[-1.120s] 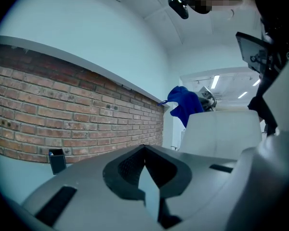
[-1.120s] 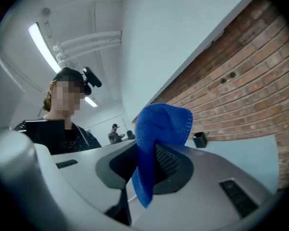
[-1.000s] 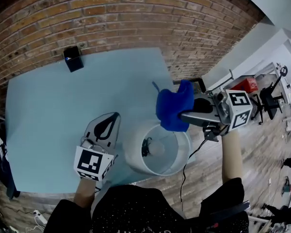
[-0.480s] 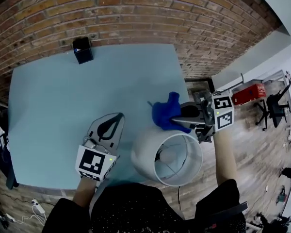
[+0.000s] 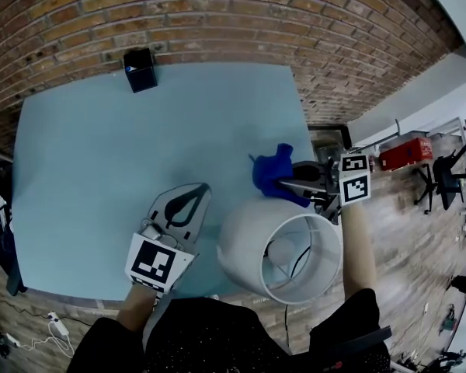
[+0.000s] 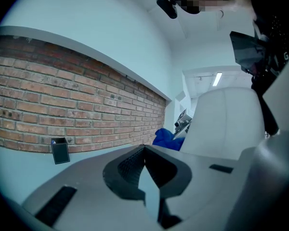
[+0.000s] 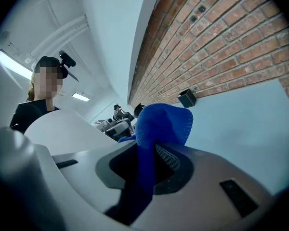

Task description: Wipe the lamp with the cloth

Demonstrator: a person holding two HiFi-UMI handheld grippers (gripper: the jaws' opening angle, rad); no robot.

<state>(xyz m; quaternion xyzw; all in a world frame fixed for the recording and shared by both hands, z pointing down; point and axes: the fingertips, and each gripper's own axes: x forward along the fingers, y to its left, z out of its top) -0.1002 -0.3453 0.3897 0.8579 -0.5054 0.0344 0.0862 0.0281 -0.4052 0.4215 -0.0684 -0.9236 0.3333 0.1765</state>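
My right gripper (image 5: 286, 185) pinching a crumpled deep-blue cloth (image 5: 270, 171) at the far side of the white drum lamp shade (image 5: 245, 243), shade tilted at the pale blue table's (image 5: 93, 138) near edge, my left gripper (image 5: 196, 191) pressed together, empty, just beside it.

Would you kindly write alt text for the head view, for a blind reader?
The right gripper holds a blue cloth at the far side of a white lampshade at a light blue table's edge. The left gripper, shut and empty, is beside the lampshade.
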